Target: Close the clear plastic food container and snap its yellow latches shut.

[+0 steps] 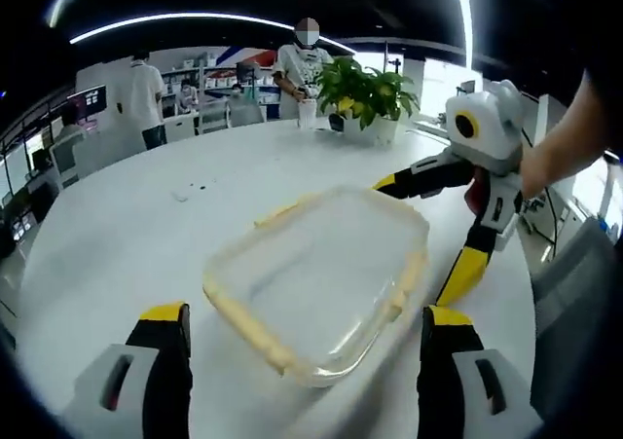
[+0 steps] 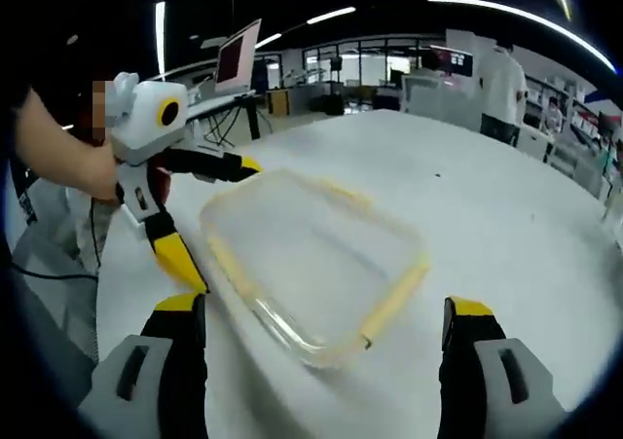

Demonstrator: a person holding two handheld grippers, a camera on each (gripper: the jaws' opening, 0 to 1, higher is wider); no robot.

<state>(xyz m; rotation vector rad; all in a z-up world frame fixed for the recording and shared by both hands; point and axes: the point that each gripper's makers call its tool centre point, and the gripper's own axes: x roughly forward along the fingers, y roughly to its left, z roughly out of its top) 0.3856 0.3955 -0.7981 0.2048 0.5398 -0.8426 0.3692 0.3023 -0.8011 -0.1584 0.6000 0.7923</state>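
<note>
— Between the claws, what lies there?
— One clear plastic container [image 1: 321,278] with yellow latches [image 1: 248,327], blurred, on a white table [image 1: 117,235]; whether its lid is seated is unclear.
— And the claws?
— Two: left claw [image 1: 307,347] spread wide, gripping nothing; right claw [image 2: 321,337] likewise spread, the container just ahead of both.

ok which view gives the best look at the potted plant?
Left gripper view: the potted plant stands at the table's far edge, leaves and pot clear. The right gripper view faces the other way, over the container.
</note>
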